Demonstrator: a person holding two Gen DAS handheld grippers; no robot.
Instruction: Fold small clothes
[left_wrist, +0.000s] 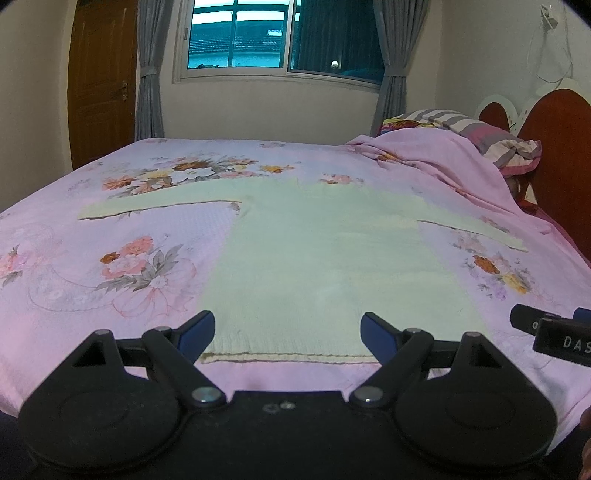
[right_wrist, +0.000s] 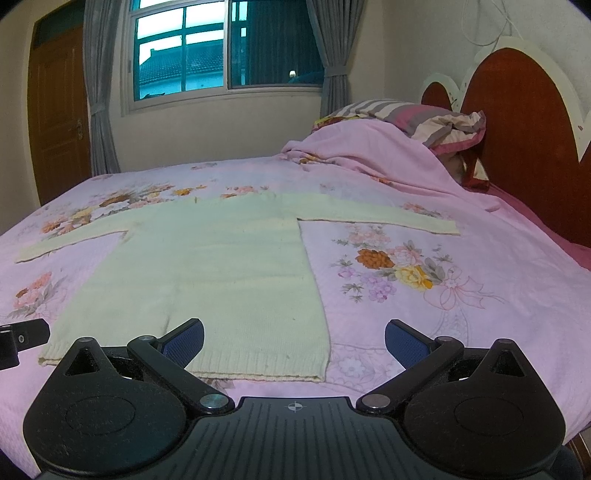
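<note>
A pale green knitted sweater (left_wrist: 317, 258) (right_wrist: 207, 266) lies flat on the bed, hem toward me, both sleeves spread out sideways. My left gripper (left_wrist: 288, 328) is open and hovers over the hem, its blue pads (left_wrist: 195, 332) spanning the hem's left and middle part. My right gripper (right_wrist: 293, 338) is open too, straddling the sweater's right hem corner (right_wrist: 317, 376), with one pad over the knit and the other over the bedspread. Neither holds anything. The right gripper's tip (left_wrist: 546, 328) shows at the right edge of the left wrist view.
The bed carries a pink floral bedspread (left_wrist: 110, 266) (right_wrist: 443, 288). A bunched pink blanket (right_wrist: 369, 155) and striped pillows (right_wrist: 424, 114) lie by the red headboard (right_wrist: 524, 140) at the right. A window (left_wrist: 258, 33), grey curtains and a wooden door (left_wrist: 99, 81) stand behind.
</note>
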